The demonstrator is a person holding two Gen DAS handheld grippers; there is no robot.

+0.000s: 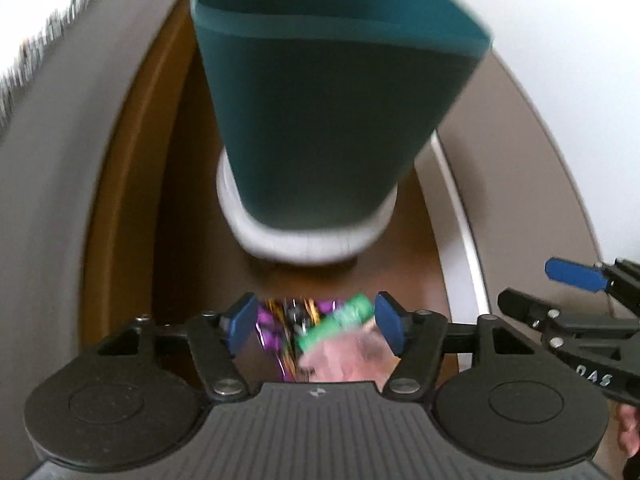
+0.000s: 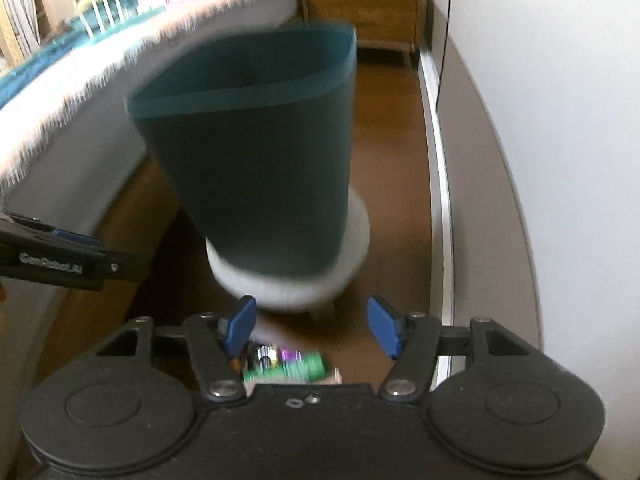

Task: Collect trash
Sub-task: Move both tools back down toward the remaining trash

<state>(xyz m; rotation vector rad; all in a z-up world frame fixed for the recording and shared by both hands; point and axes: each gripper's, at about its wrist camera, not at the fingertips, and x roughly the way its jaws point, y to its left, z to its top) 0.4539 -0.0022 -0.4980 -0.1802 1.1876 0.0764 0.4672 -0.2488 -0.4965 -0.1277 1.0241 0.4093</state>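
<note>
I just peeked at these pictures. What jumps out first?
A big teal bin fills the middle, standing on a round white base on the brown wooden floor. Nearer the camera, bright purple and green wrappers lie between the blue fingers of the left hand-held gripper.

left gripper (image 1: 316, 322): black frame, silver screws | right gripper (image 2: 312, 326): blue pads, black frame

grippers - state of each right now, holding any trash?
left gripper: open, over the wrappers on the floor, not gripping.
right gripper: open, holds nothing.
</note>
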